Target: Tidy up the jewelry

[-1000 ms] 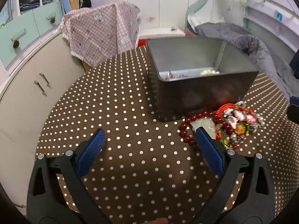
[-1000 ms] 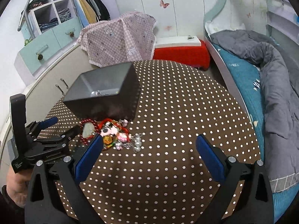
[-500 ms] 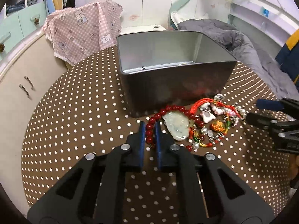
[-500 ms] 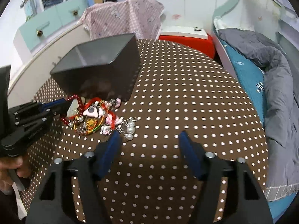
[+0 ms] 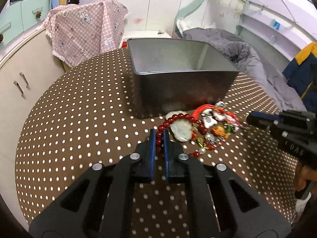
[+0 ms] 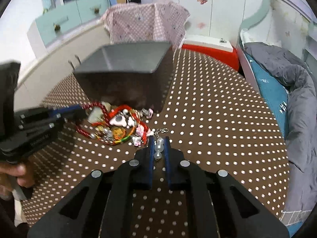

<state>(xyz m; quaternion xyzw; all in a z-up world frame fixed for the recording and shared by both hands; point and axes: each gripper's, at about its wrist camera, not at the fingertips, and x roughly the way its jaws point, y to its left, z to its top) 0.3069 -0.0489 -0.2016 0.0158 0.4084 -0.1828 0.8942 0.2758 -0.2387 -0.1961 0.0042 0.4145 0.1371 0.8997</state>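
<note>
Both grippers went from spread wide a second ago to pinched: left gripper (image 5: pixel 158 136) on the red bead bracelet (image 5: pixel 179 119), right gripper (image 6: pixel 159 138) on the pearl strand (image 6: pixel 159 148), so both look ready to lift. One metal box (image 5: pixel 184 87), one tangled jewelry pile (image 6: pixel 120 125) just beside it on the desk (image 5: pixel 79 119); pieces too knotted to count.

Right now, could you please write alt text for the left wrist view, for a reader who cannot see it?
The left gripper is shut on a red bead bracelet lying in a tangled jewelry pile on a polka-dot table, in front of a grey metal bin. The right gripper reaches in from the right.
</note>
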